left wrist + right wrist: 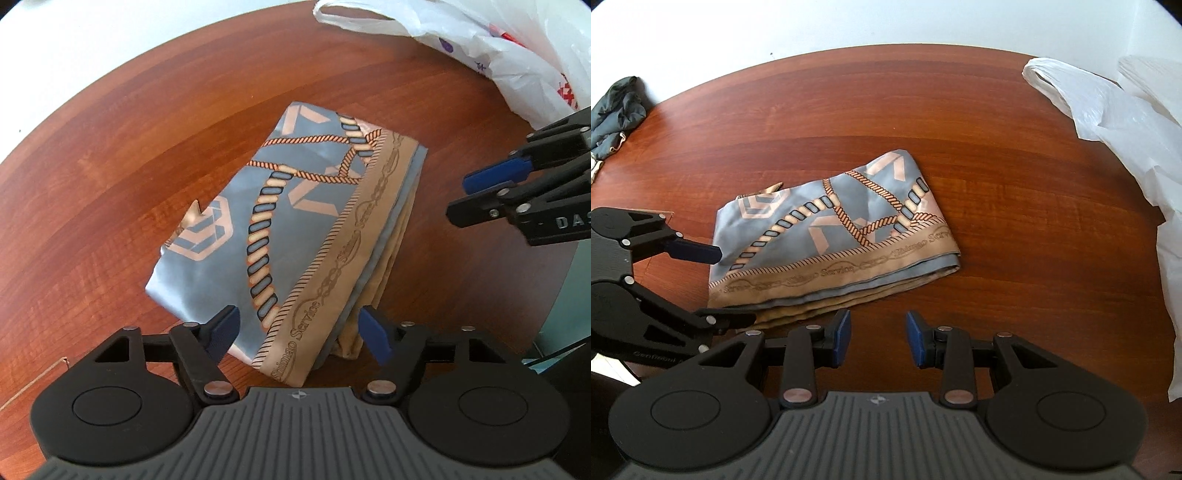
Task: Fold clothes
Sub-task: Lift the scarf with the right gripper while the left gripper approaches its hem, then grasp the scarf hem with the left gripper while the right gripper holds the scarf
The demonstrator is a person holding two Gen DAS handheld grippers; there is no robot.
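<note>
A folded grey-blue and tan scarf [295, 229] with a rope and chain print lies flat on the brown wooden table [110, 166]; it also shows in the right wrist view [834, 240]. My left gripper [301, 334] is open, its blue pads on either side of the scarf's near end, just above it. It shows at the left of the right wrist view [731, 284]. My right gripper [877, 339] is open and empty, just short of the scarf's tan-bordered long edge. It shows at the right of the left wrist view [458, 197].
White plastic bags [1126, 147] lie at the table's right side, and show in the left wrist view [498, 48]. A crumpled dark grey cloth [617, 110] lies at the far left edge. A white wall stands behind the table.
</note>
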